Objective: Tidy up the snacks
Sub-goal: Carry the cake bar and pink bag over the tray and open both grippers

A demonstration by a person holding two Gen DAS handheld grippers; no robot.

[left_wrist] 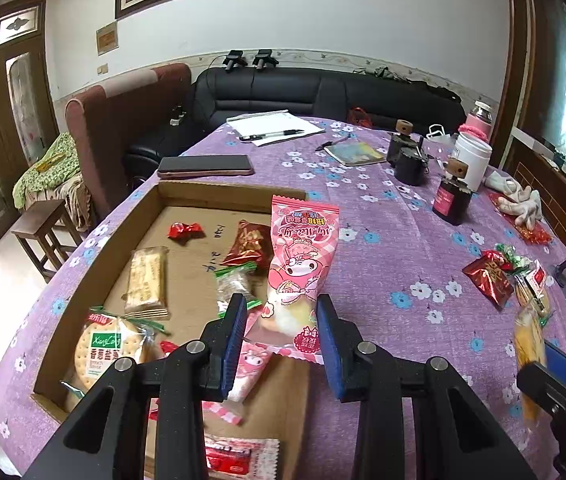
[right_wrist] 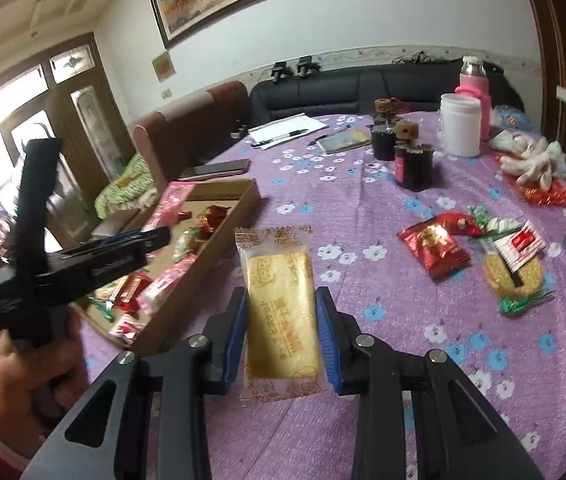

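Two grippers work beside a cardboard tray (left_wrist: 83,280) of snacks on a purple flowered tablecloth (left_wrist: 383,240).

The left gripper (left_wrist: 281,336) hangs over the tray's near right corner, its blue pads apart around the lower end of a pink snack packet (left_wrist: 301,256); whether they touch it I cannot tell. The right gripper (right_wrist: 283,332), right of the tray, is clamped on a yellow wafer packet (right_wrist: 281,308) lifted off the cloth. Inside the tray lie a round cracker pack (left_wrist: 103,350), a wafer bar (left_wrist: 147,280) and a red candy (left_wrist: 185,232). Just beyond the tray lies a phone (left_wrist: 207,166). Well right of the tray sits a loose red packet (right_wrist: 433,248).
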